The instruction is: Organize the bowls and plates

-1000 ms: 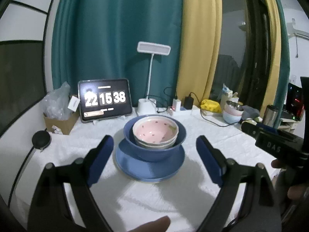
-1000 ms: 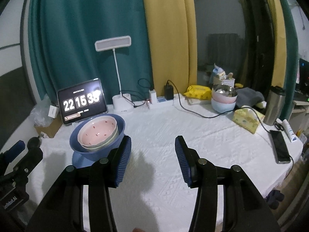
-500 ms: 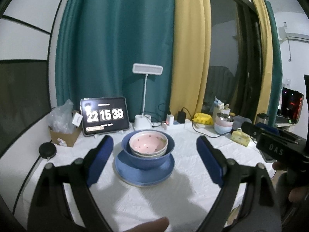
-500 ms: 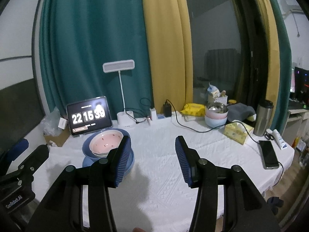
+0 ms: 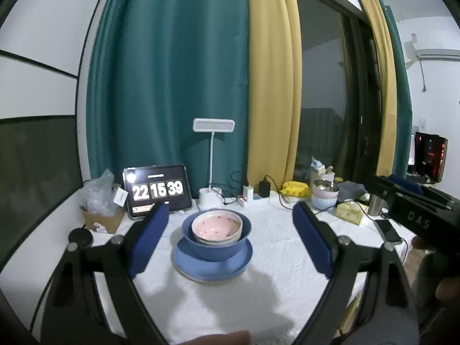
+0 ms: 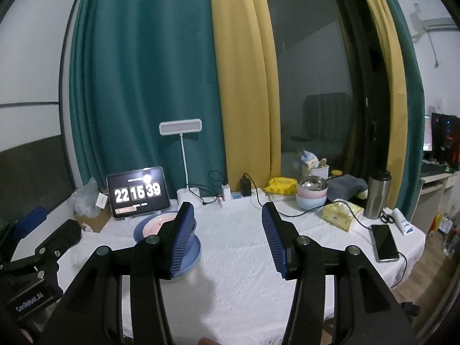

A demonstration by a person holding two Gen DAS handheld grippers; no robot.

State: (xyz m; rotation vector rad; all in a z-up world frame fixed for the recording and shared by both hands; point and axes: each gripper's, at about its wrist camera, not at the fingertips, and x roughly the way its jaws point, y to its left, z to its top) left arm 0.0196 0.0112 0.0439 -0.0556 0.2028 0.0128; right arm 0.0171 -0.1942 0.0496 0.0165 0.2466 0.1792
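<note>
Cool, dim indoor light falls from above and behind me, and my fingers throw soft grey shadows onto the white tablecloth (image 5: 276, 293) just below the blue plate (image 5: 212, 261). The tablet clock (image 5: 157, 191) glows, its digits slightly blown out. Both fisheye views bend the curtains (image 6: 161, 86) and walls hard toward black corners. The far window (image 6: 319, 100) is dark and grainy.

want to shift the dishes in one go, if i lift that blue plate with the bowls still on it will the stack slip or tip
Probably top-heavy: the blue bowl sits loose on the blue plate, with the pink bowl nested inside it. The surfaces look glazed, so a tilt could slide the bowls. They look like stiff ceramic, likely breakable and fairly heavy together.
</note>
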